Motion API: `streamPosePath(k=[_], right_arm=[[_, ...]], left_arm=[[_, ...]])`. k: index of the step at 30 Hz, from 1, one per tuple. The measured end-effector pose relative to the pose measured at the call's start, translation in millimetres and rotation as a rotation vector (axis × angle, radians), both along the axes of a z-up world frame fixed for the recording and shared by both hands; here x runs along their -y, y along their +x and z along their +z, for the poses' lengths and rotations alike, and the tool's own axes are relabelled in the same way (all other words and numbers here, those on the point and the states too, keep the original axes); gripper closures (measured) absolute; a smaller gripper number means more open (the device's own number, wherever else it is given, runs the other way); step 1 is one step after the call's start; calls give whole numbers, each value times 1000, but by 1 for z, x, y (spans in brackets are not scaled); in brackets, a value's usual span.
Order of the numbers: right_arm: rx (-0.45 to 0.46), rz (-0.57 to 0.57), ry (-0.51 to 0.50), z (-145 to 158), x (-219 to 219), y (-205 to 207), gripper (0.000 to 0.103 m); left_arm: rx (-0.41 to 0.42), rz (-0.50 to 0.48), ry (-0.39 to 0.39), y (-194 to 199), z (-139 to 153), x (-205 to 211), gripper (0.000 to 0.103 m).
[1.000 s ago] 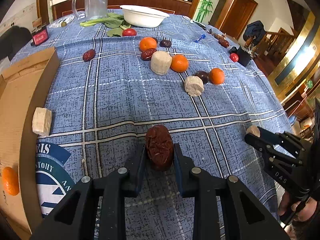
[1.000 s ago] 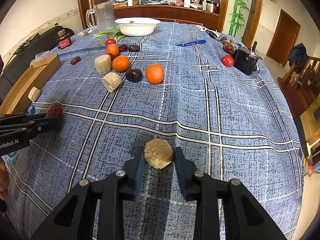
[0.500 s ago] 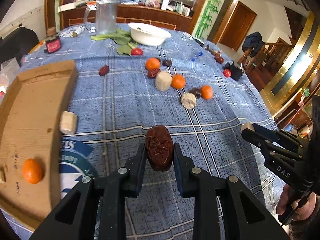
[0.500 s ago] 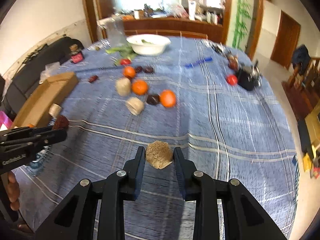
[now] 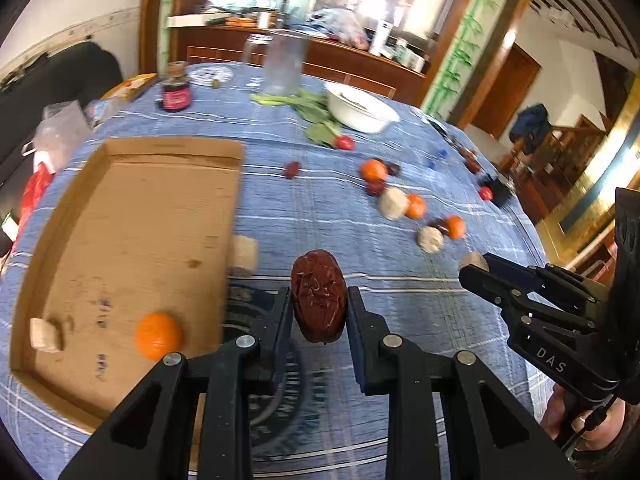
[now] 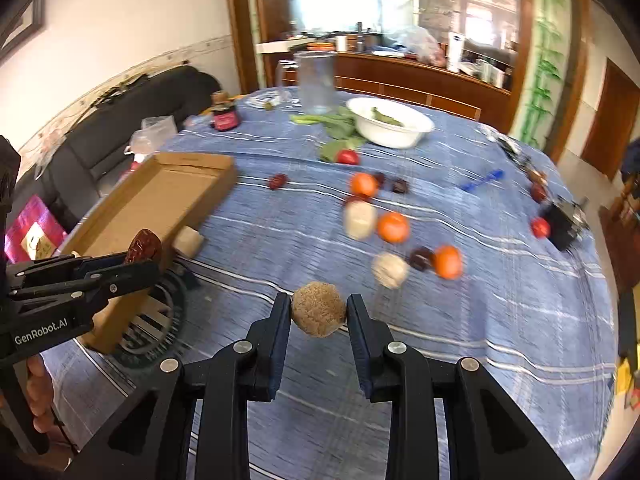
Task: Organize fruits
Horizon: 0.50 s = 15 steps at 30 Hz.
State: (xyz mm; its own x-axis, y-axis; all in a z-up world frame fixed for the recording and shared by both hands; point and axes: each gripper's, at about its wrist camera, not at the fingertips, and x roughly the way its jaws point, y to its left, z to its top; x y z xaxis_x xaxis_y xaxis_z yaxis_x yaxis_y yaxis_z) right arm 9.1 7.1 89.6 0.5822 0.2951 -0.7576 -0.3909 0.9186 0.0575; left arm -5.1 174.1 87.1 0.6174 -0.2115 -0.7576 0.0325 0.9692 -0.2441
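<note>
Date (image 5: 319, 295) clamped in left gripper (image 5: 319, 312), held above the tablecloth (image 5: 320, 208) just right of the box (image 5: 132, 248). Right gripper (image 6: 319, 314) pinches a tan chunk (image 6: 318, 309) over the cloth. Orange (image 5: 158, 335) and another chunk (image 5: 46, 334) sit in the box.

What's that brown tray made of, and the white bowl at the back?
The tray looks like plain corrugated cardboard: matte brown, with folded-up walls and scuffed print marks. The bowl has a smooth, slightly glossy white surface, likely plastic, enamel or ceramic; the pictures can't settle which.
</note>
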Motion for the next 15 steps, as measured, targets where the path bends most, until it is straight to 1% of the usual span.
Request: streamPosePath(k=[9,15], right_arm=[[-12,137,28,4,-83,20,72],[-24,208,30,0,-136,36,72]], left_arm=[[10,134,14,-5,6,-71,78],[-15,222,34,-6,-3,-120,78]])
